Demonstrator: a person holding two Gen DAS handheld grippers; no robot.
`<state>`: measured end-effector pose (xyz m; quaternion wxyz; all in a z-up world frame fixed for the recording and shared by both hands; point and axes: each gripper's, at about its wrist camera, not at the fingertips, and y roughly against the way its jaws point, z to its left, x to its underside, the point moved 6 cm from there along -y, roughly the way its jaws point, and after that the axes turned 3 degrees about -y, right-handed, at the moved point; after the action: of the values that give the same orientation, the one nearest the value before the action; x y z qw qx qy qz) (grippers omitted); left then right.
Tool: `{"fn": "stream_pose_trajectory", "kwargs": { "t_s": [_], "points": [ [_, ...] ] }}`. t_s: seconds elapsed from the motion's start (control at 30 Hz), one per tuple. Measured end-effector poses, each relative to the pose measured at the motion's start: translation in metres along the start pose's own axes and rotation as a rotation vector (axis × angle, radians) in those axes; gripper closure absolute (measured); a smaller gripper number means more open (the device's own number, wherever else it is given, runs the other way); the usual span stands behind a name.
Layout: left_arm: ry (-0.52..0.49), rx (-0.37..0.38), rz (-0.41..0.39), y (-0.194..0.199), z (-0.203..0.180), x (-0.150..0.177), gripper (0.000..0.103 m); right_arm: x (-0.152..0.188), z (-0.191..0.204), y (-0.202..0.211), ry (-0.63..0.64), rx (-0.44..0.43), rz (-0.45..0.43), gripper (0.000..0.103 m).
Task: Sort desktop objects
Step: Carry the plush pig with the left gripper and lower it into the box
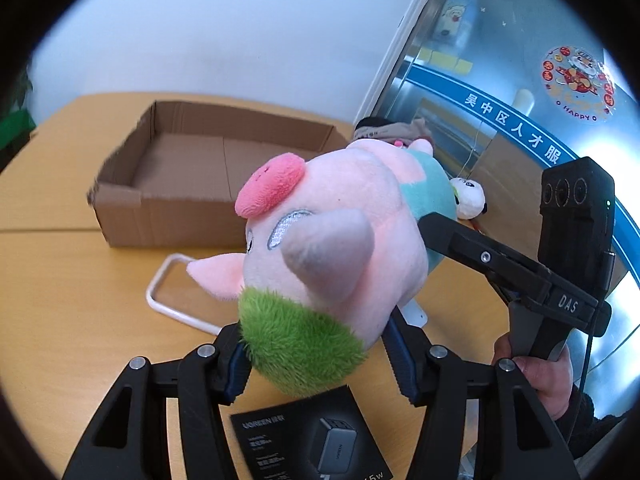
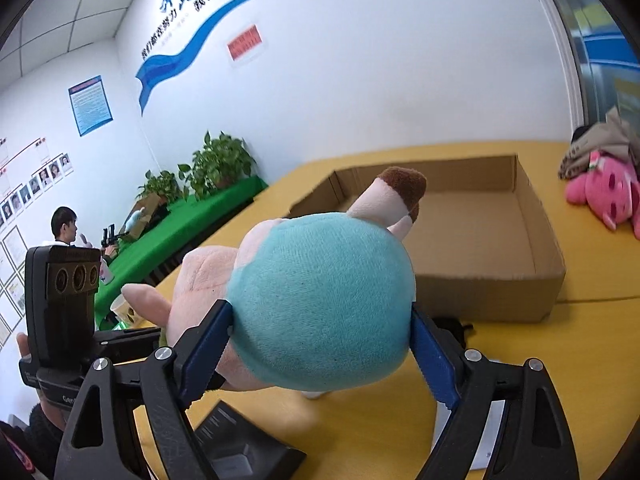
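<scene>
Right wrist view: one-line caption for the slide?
Both grippers hold a plush pig aloft before an open cardboard box.

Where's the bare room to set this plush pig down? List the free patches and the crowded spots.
The cardboard box floor is bare wall to wall, the widest free patch. Bare table also lies left of the white wire frame, in front of the box. Crowded: under the plush pig, where the black charger box lies, and right of the box, where the pink plush and bundled cloth sit.

Fuzzy plush pig (green tuft shaggier); matt corrugated cardboard box
</scene>
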<state>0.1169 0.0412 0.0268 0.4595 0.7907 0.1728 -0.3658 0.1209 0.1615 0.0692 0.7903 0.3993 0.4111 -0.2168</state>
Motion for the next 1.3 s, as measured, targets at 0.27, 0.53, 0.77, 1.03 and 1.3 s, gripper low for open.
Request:
{"fn": "stream_pose_trajectory", "kwargs": {
  "t_s": [0.27, 0.53, 0.77, 1.03, 1.3],
  "points": [
    [-0.041, 0.004, -0.028, 0.020, 0.006, -0.032, 0.046, -0.018, 0.023, 0.005, -0.001, -0.008, -0.028, 0.014],
    [-0.080, 0.004, -0.064, 0.040, 0.001, -0.077, 0.046, -0.063, 0.032, 0.014, 0.004, -0.013, -0.078, 0.014],
    [-0.108, -0.009, -0.130, 0.068, -0.016, -0.111, 0.046, -0.087, 0.043, 0.033, 0.003, -0.029, -0.128, 0.014],
    [-0.159, -0.030, -0.178, 0.063, -0.021, -0.166, 0.046, -0.128, 0.036, 0.029, 0.000, -0.036, -0.177, 0.014],
    [-0.177, -0.034, -0.185, 0.031, 0.010, -0.231, 0.046, -0.193, 0.023, -0.018, 0.031, -0.008, -0.222, 0.018]
  ]
}}
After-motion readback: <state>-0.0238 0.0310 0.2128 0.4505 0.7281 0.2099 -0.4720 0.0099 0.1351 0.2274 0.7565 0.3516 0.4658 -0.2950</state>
